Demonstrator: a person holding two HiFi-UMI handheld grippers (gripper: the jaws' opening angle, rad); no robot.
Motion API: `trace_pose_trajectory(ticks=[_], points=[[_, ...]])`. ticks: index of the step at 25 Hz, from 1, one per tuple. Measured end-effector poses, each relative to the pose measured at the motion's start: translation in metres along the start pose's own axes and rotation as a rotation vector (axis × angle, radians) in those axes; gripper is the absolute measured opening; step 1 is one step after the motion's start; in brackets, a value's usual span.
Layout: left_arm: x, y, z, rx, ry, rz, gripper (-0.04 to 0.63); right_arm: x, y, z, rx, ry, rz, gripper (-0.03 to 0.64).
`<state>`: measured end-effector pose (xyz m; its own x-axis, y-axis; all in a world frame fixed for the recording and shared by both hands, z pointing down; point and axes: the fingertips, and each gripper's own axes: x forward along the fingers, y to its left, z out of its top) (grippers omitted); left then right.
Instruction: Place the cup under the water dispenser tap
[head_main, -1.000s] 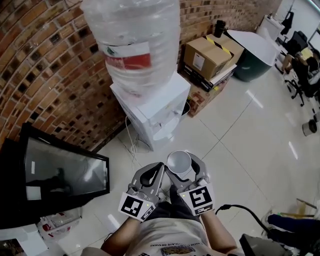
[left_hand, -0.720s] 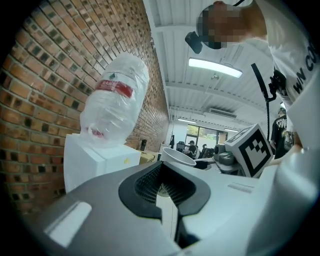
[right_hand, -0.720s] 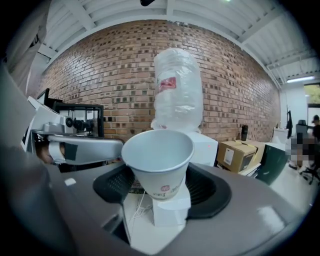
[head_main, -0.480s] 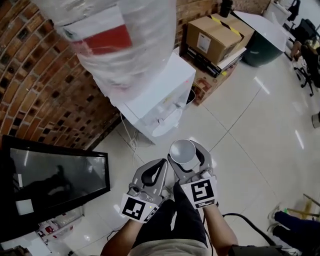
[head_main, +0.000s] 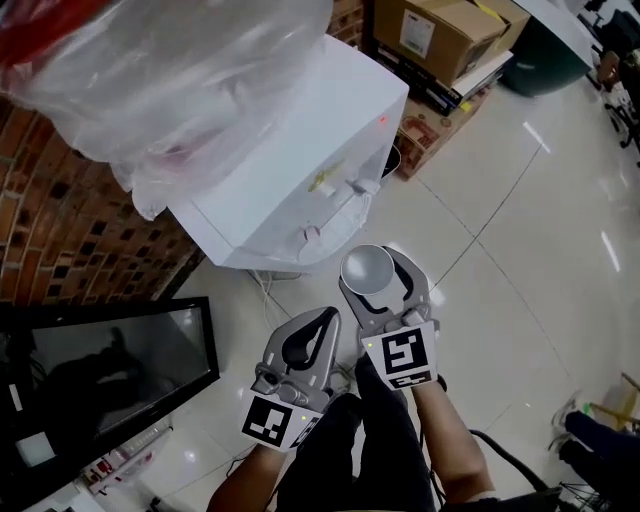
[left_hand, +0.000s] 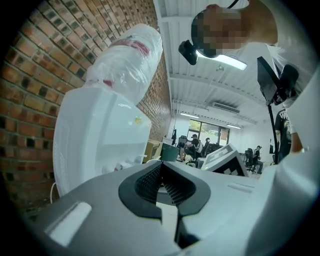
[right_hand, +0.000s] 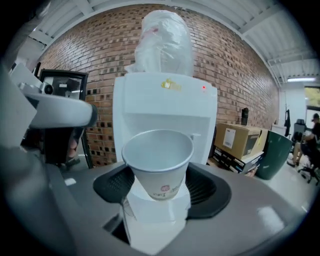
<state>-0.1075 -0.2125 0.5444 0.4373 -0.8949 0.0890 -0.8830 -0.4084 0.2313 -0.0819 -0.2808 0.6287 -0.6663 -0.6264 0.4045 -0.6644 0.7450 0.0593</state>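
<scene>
Now, cup (right_hand: 158, 156) (upright) in right claw (head_main: 377, 264)

Paper cup (right_hand: 157, 157), rough brick wall (head_main: 60, 250), glossy floor (head_main: 520, 240)

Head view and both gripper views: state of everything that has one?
White paper cup: upright, empty, gripped.
Right gripper: shut on the cup.
Left gripper: shut, empty.
White water dispenser: red lamp lit, cup not yet under taps.
Clear plastic water bottle: inverted on dispenser.
Black flat monitor: screen dark.
</scene>
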Motion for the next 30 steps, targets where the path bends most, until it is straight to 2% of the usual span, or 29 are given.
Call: trace_pose_trajectory(ticks=[7, 12, 19, 25, 30], points=[[0.025, 0.028, -0.055, -0.023, 0.024, 0.048, -0.008, 0.063, -0.022, -0.059, 0.023, 0.018, 0.009, 0.324], [0.038, 0.040, -0.076, -0.033, 0.041, 0.074, -0.008, 0.104, -0.043, -0.088, 0.031, 0.048, 0.016, 0.324], [0.058, 0.045, -0.097, -0.034, 0.077, 0.069, -0.008, 0.144, -0.056, -0.108, 0.009, 0.078, 0.031, 0.324], [0.063, 0.047, -0.100, -0.022, 0.086, 0.074, -0.009, 0.159, -0.063, -0.116, 0.093, 0.069, 0.054, 0.324], [0.064, 0.048, -0.104, -0.024, 0.101, 0.080, -0.008, 0.164, -0.063, -0.115, 0.098, 0.055, 0.072, 0.325]])
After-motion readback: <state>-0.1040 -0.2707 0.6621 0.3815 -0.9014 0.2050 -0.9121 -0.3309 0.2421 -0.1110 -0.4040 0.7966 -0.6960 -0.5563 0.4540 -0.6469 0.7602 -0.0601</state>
